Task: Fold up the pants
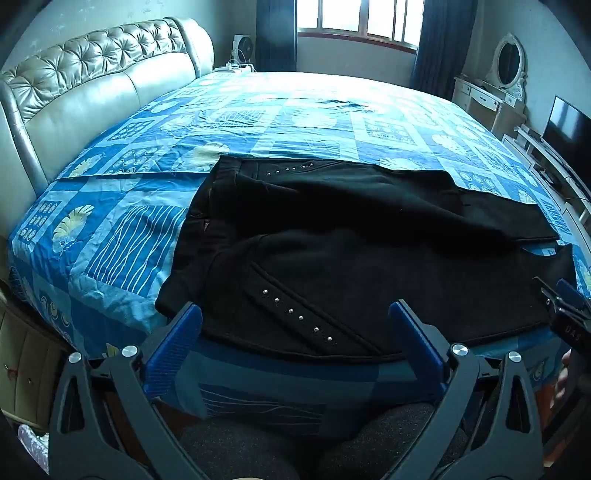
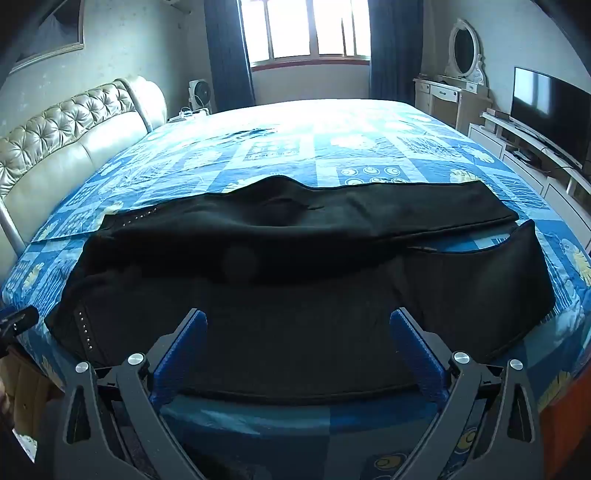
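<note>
Left wrist view: blue patterned bed (image 1: 122, 236) fills everything, black pants (image 1: 351, 266) spread flat just ahead of the jaws. Left gripper (image 1: 295, 321) gapes wide, nothing between its fingers. Right gripper (image 2: 299, 328) likewise spread wide over the near leg.

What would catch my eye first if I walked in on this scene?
Most striking is the pair of black fleecy pants with silver studs, spread flat across the near edge of a bed with a blue patterned quilt. In front of it hang two wide-open blue-padded tools, the left tool near the waistband and the right tool over the legs, holding nothing. A bright window glows behind.
</note>
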`<state>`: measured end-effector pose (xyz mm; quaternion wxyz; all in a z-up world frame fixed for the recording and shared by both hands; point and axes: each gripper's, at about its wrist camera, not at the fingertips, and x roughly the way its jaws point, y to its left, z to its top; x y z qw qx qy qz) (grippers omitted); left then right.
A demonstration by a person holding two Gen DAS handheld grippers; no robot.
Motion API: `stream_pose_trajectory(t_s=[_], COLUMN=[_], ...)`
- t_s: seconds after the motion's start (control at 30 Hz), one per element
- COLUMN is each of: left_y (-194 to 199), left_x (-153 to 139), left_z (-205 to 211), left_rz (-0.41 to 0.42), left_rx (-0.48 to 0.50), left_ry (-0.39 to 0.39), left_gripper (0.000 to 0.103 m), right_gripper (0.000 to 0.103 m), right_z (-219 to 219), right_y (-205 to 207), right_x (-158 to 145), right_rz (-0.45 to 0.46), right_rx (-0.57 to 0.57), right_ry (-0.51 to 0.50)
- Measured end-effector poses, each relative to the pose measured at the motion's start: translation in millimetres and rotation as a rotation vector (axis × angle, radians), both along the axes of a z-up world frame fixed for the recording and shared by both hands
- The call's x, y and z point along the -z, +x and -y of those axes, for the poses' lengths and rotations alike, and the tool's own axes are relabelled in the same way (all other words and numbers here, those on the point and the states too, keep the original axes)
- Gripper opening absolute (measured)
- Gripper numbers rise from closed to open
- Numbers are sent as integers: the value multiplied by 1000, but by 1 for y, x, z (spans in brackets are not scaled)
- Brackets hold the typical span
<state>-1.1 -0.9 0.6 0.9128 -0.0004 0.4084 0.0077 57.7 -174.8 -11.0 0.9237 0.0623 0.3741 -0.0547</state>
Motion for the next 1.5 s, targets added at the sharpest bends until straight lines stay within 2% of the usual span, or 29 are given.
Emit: stream_pose_trajectory(t_s=[0.07, 0.13, 0.2, 0.3, 1.5], left_y=[-3, -13, -10, -10, -11], left_x=[0, -1, -2, -6, 0], left_z=[3, 13, 15, 19, 16], left_rz=[24, 56, 30, 14, -8], left_rx=[4, 13, 14, 22, 6], left_ry=[35, 66, 36, 32, 26], left_gripper=[101, 101, 101, 101, 101], right_gripper=[99, 99, 99, 99, 99], right_z=[5, -9, -21, -11, -9], right_y=[-3, -1, -5, 1, 0], right_x=[-3, 4, 7, 12, 28], right_rz=[3, -32, -32, -66, -103], right_rx=[-2, -14, -14, -15, -12], right_ry=[-8, -75, -87, -43, -36])
